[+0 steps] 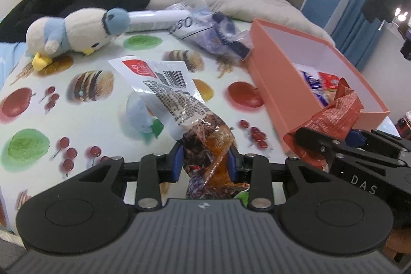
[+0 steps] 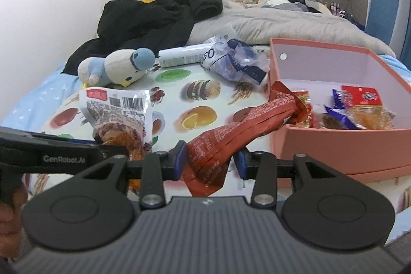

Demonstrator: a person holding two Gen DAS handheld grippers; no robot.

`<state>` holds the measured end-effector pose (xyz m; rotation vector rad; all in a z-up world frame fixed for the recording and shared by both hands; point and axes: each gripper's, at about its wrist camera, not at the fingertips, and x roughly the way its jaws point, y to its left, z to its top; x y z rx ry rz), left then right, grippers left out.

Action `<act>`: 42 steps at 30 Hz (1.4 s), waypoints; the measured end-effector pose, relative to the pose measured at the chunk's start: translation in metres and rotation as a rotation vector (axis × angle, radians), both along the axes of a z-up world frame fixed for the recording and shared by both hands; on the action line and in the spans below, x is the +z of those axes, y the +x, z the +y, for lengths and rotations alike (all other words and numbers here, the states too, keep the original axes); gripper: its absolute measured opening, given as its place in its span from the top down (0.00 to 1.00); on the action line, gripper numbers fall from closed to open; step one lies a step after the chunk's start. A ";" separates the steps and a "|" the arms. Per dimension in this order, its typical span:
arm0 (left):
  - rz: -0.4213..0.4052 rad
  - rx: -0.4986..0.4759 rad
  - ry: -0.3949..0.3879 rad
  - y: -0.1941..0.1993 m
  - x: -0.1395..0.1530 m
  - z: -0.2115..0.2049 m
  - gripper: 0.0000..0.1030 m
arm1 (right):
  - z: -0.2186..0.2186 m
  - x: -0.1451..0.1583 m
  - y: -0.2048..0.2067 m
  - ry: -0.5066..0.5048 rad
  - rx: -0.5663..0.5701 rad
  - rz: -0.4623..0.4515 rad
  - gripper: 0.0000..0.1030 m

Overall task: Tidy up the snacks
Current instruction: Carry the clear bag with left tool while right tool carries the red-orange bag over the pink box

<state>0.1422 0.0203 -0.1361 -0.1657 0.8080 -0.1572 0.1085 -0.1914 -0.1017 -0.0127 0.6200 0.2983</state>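
My left gripper [image 1: 205,161] is shut on a clear snack packet with a white barcode label [image 1: 177,104], held above the fruit-print table; the packet also shows in the right wrist view [image 2: 118,114]. My right gripper [image 2: 210,161] is shut on a long red snack packet [image 2: 241,122], whose far end reaches over the near wall of the pink box [image 2: 334,145]. The red packet [image 1: 334,112] and the box [image 1: 272,76] show in the left wrist view too. Several wrapped snacks [image 2: 359,107] lie inside the box.
A blue and white plush bird [image 1: 77,35] lies at the table's far left. A crumpled blue-white plastic bag [image 2: 236,60] and a white tube [image 2: 179,57] lie at the far edge. Behind are a bed with a grey blanket and black clothes [image 2: 159,14].
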 end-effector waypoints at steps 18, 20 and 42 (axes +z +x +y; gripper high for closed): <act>-0.066 -0.178 -0.049 -0.034 0.052 -0.074 0.62 | -0.074 0.047 -0.056 0.025 -0.125 -0.069 0.59; -0.066 -0.205 -0.055 -0.035 0.053 -0.086 0.62 | -0.087 0.050 -0.062 0.028 -0.152 -0.071 0.59; -0.103 -0.347 -0.073 0.081 0.060 -0.181 0.62 | -0.163 0.043 0.011 0.010 -0.264 -0.084 0.59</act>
